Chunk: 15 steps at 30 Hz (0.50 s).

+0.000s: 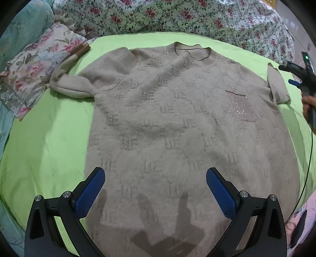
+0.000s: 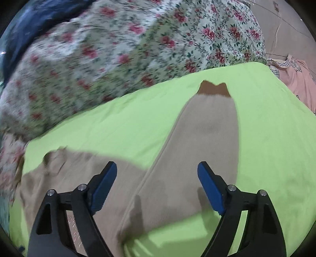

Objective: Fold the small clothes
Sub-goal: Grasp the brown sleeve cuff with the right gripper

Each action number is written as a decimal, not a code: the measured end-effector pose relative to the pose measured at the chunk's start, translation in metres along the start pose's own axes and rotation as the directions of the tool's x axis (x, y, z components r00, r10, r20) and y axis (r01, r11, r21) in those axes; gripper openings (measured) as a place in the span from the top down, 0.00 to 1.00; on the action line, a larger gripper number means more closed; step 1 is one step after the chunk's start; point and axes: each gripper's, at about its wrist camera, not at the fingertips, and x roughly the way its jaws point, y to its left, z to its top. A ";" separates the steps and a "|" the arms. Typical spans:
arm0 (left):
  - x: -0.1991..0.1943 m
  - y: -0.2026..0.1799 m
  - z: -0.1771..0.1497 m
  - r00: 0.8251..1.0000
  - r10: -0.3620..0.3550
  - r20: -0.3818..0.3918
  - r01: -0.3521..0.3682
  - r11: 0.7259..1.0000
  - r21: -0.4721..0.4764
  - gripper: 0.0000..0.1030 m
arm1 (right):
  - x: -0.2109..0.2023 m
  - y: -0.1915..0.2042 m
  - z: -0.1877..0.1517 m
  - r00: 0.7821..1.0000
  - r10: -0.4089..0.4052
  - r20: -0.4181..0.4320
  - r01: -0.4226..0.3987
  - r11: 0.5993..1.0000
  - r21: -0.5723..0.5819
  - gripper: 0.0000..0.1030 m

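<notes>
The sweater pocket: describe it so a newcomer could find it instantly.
Find the beige sweater spread flat on the green sheet. On the chest, below the collar and toward the sleeve nearest the right gripper, sits the pocket. It alone glitters with sequins.

Beige monogram-patterned sweater (image 1: 177,122) with brown cuff (image 2: 214,90), lime-green sheet (image 1: 49,138), rose-print floral quilt (image 1: 177,17), blue claw pads (image 1: 89,189).

My left wrist camera looks forward and down from the hem end of the sweater (image 1: 167,122), taking in nearly all of it. My right wrist camera sits closer, facing along one sleeve (image 2: 205,142). Both views share the green sheet (image 1: 49,138) and floral bedding (image 2: 98,49).
</notes>
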 end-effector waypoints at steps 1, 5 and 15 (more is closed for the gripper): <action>0.004 0.000 0.001 1.000 0.009 -0.008 -0.009 1.000 0.000 0.00 | 0.009 -0.006 0.010 1.000 -0.016 0.006 0.015 1.000 0.016 0.23; 0.023 0.001 0.010 0.999 0.003 -0.035 -0.004 1.000 -0.018 0.01 | 0.051 -0.026 0.039 0.995 -0.104 0.007 0.103 0.994 0.037 0.24; 0.063 -0.008 0.039 0.997 -0.040 -0.059 0.039 0.999 -0.028 0.01 | 0.118 -0.051 0.079 0.978 -0.208 -0.013 0.208 0.976 0.068 0.65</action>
